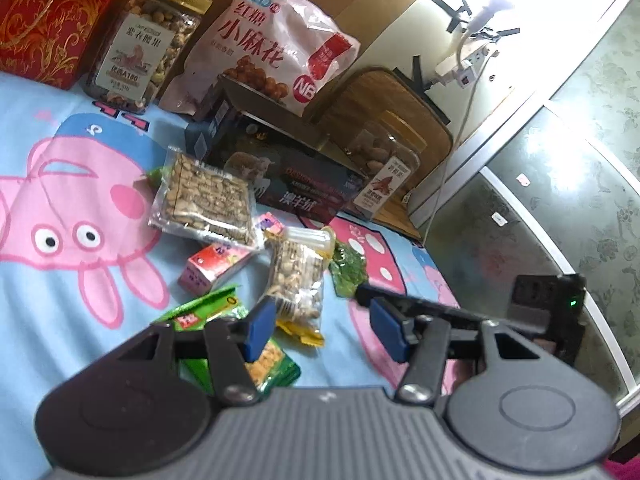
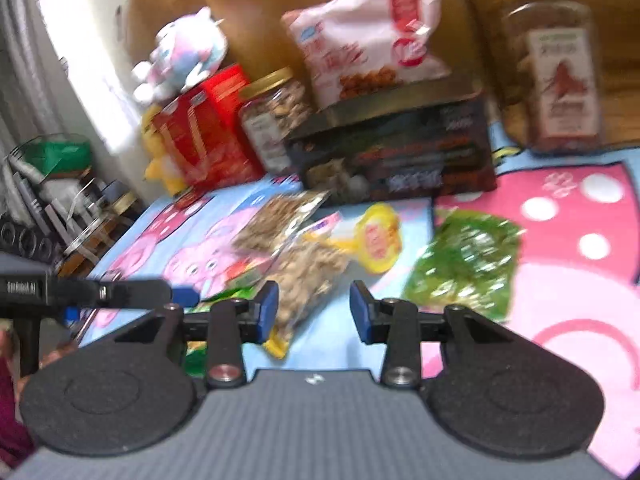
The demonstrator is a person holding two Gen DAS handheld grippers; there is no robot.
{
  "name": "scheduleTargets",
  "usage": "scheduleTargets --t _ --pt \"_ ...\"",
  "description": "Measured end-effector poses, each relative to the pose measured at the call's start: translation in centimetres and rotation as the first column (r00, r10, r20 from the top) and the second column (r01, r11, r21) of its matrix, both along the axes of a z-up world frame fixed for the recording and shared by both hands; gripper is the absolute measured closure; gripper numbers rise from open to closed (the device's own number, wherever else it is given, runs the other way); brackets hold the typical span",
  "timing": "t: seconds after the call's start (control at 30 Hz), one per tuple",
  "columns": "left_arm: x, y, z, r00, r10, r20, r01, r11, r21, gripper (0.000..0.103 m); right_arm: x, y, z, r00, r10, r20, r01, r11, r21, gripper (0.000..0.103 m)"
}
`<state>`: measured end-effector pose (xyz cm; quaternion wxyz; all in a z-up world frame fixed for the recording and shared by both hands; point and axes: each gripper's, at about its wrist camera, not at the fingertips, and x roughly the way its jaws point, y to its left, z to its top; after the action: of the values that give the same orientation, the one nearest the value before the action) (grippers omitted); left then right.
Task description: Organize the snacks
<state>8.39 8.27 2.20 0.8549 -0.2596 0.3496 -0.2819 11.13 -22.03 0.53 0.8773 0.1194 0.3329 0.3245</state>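
Small snacks lie scattered on a Peppa Pig bedsheet (image 1: pixel 60 280). A clear nut-brittle pack (image 1: pixel 204 200), a pink carton (image 1: pixel 214 266), a long peanut pack (image 1: pixel 298 280), a green packet (image 1: pixel 248 344) and a green candy bag (image 1: pixel 348 270) lie near my left gripper (image 1: pixel 324 330), which is open and empty above them. My right gripper (image 2: pixel 314 312) is open and empty over the peanut pack (image 2: pixel 308 280). The green candy bag (image 2: pixel 464 264) lies to its right. The left gripper shows at the left edge of the right wrist view (image 2: pixel 120 292).
At the back stand a red gift box (image 1: pixel 52 16), two nut jars (image 1: pixel 144 48) (image 1: pixel 384 168), a pink snack bag (image 1: pixel 272 40) and a dark box (image 1: pixel 280 164). A wooden headboard, a power strip (image 1: pixel 460 68) and a glass door (image 1: pixel 560 200) are on the right.
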Motion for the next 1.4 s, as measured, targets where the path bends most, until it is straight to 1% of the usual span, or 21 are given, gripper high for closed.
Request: scheduleTargets --t 0.07,0.13,0.2,0.27,0.37,0.47,0.57,0.63,0.67,0.73,0.8,0.9,0.97,1.0,1.1,1.13,1.17,1.2,1.3,1.37,1.4 --pt "0.1 -0.1 -0.3 1.000 0.003 -0.019 -0.003 1.000 -0.005 0.050 0.6 -0.2 0.3 0.999 -0.046 0.009 0.046 0.999 0.020 0.061" --pt "-0.1 0.0 -0.4 1.000 -0.001 -0.018 0.000 1.000 -0.010 0.050 1.0 0.5 0.5 0.998 -0.063 0.026 0.062 0.998 0.016 0.061" --pt "-0.5 0.2 -0.2 1.000 0.002 -0.002 -0.002 1.000 -0.003 0.050 0.8 2.0 0.7 0.998 -0.031 0.059 0.032 0.999 -0.013 0.061" --pt "-1.1 0.8 -0.1 1.000 0.012 0.010 -0.012 1.000 -0.001 0.050 0.8 4.2 1.0 0.995 0.022 0.097 -0.016 0.998 -0.064 0.062" --pt "-1.7 2.0 -0.1 0.999 0.037 0.011 -0.037 0.999 -0.008 0.050 1.1 7.0 1.0 0.988 0.071 0.140 -0.052 0.989 -0.137 0.062" --pt "-2.0 2.9 -0.4 0.998 0.064 -0.006 -0.064 0.998 -0.011 0.050 2.5 8.0 0.1 0.990 0.084 0.111 -0.067 0.986 -0.156 0.063" --pt "-2.2 3.3 -0.4 0.998 0.070 -0.010 -0.070 0.997 -0.015 0.050 3.0 7.9 -1.0 0.995 0.074 0.067 -0.059 0.977 -0.204 0.063" --pt "-2.1 3.2 -0.3 0.998 0.061 -0.006 -0.061 0.998 -0.016 0.050 2.2 7.0 -1.3 0.996 0.080 0.031 -0.072 0.978 -0.196 0.063" --pt "-1.9 3.0 -0.2 0.998 0.055 -0.004 -0.055 0.998 -0.018 0.050 1.5 6.4 -1.3 0.996 0.077 0.036 -0.069 0.979 -0.194 0.063" --pt "-1.3 2.5 -0.2 0.999 0.035 -0.006 -0.035 0.999 -0.021 0.050 -0.3 5.1 -1.1 0.996 0.065 0.061 -0.053 0.983 -0.176 0.062" --pt "-0.1 1.5 -0.2 1.000 0.012 -0.016 -0.012 1.000 -0.013 0.050 -1.4 3.8 -0.7 0.995 0.026 0.096 -0.012 0.990 -0.141 0.062" --pt "2.1 -0.4 0.0 1.000 -0.005 -0.022 0.005 1.000 0.016 0.050 -1.5 2.3 0.1 0.985 -0.061 0.161 0.083 0.987 -0.138 0.062" --pt "3.8 -1.8 0.3 0.999 -0.015 -0.032 0.016 0.999 0.028 0.050 -0.9 2.0 0.3 0.978 -0.086 0.188 0.116 0.982 -0.152 0.062" --pt "4.6 -2.4 0.4 0.999 -0.023 -0.042 0.025 0.999 0.027 0.050 -0.6 2.0 0.2 0.977 -0.077 0.200 0.112 0.980 -0.167 0.062" --pt "6.9 -4.0 0.0 0.996 -0.011 -0.086 0.013 1.000 0.027 0.049 0.3 2.7 -0.3 0.971 -0.015 0.237 0.073 0.968 -0.241 0.060" --pt "7.6 -4.3 -0.2 0.995 -0.008 -0.103 0.010 1.000 0.023 0.049 0.9 2.9 -0.5 0.971 0.003 0.238 0.061 0.964 -0.259 0.058" --pt "8.2 -4.5 -0.4 0.993 -0.001 -0.122 0.003 1.000 0.018 0.048 1.4 2.9 -0.8 0.972 0.015 0.234 0.049 0.963 -0.267 0.052" --pt "8.8 -4.6 -0.7 0.990 0.011 -0.141 -0.009 1.000 0.015 0.046 2.0 2.9 -1.1 0.974 0.028 0.225 0.035 0.962 -0.271 0.050" --pt "9.9 -4.6 -1.2 0.984 0.050 -0.169 -0.050 0.999 0.005 0.042 3.7 3.0 -1.9 0.978 0.054 0.201 0.006 0.959 -0.284 0.048" --pt "10.5 -4.7 -1.4 0.983 0.052 -0.177 -0.057 0.998 -0.021 0.041 4.6 3.2 -2.5 0.981 0.069 0.184 -0.013 0.957 -0.290 0.047" --pt "10.7 -5.0 -1.3 0.983 0.053 -0.175 -0.057 0.998 -0.021 0.041 4.9 3.3 -2.8 0.981 0.080 0.177 -0.025 0.956 -0.292 0.046"
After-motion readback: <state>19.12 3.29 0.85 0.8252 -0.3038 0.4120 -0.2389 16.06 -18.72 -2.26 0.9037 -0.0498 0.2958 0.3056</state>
